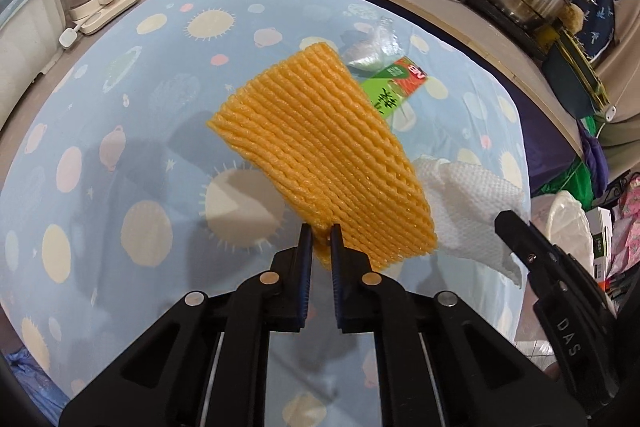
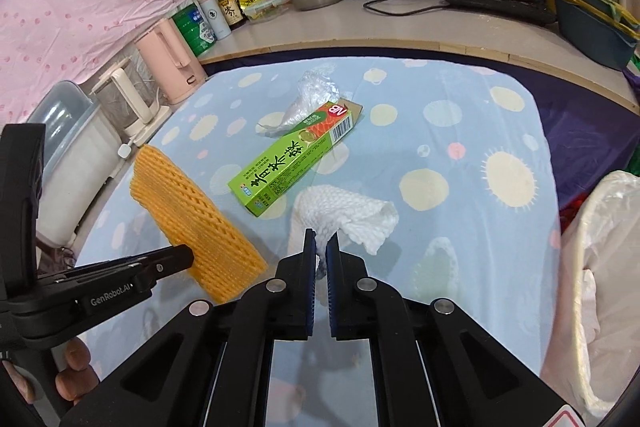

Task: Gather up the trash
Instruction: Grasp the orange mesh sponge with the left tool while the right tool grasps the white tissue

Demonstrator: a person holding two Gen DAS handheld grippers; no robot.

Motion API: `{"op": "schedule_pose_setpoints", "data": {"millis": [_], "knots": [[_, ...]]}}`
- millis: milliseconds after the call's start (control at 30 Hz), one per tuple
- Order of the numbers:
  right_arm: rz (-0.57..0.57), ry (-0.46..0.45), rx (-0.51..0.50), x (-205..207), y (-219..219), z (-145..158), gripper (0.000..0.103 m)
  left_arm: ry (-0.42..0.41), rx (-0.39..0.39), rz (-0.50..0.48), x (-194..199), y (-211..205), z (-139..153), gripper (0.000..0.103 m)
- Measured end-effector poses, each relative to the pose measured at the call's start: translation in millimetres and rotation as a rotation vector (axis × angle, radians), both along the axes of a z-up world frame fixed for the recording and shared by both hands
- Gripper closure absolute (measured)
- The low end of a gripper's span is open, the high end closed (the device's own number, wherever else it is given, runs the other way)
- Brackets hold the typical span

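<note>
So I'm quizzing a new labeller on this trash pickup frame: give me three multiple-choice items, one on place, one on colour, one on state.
1. Where does the green box lie?
A. on the spotted cloth
B. in the bin
C. on the counter

2. What colour is the foam net in the left gripper?
A. white
B. orange
C. blue

3. The right gripper is:
A. open and empty
B. shut on the white net
C. shut on the box

Key: 1 A, the box rests flat on the cloth. 2 B, it shows orange in both views. 3 B, the white net is pinched between its fingers.
</note>
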State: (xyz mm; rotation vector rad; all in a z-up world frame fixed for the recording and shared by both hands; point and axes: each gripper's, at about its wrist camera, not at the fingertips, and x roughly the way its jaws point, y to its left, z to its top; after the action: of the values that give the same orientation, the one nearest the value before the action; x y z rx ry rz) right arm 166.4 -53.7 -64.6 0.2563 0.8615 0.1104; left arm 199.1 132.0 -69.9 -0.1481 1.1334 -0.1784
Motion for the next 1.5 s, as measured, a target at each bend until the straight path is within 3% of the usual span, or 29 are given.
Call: {"op": "schedule_pose_setpoints", "data": {"millis": [667,1133,1200,1267,1333,1500], "knots": [[-0.13,-0.107,-0.005,-99.2,-58.7,47.1,0.098,-0.059,0.034,-0.129,-81.0,-56.5,35.0,0.094],[-0.198,-0.156,0.018,-129.5,-98.9,65.6,0.098,-0.094,0.054,-0.199,-103.3,-91.2,51.5,0.094],[-0.191,-0.13,0.021,-128.3,-98.6,57.5,0.09,-0.094,0.057,-0.199,-104.5,-91.8,50.7,0.094],[-0.2,-0.115,0.016,-128.3,-97.0,46.7,0.057,-0.094,0.066,-0.195,-105.4,-92.0,49.1,0.094],[-0.203,-0.093,0.014,-127.1,-94.6,33.3,0.052,-0.094,0.08,-0.188,-106.1,-90.3,46.1,0.094],[-0.178,0.002,0.024,-113.8,-83.4,-11.2,0.052,-0.078,0.106,-0.162,-106.2,-80.3,34.2,0.094]]}}
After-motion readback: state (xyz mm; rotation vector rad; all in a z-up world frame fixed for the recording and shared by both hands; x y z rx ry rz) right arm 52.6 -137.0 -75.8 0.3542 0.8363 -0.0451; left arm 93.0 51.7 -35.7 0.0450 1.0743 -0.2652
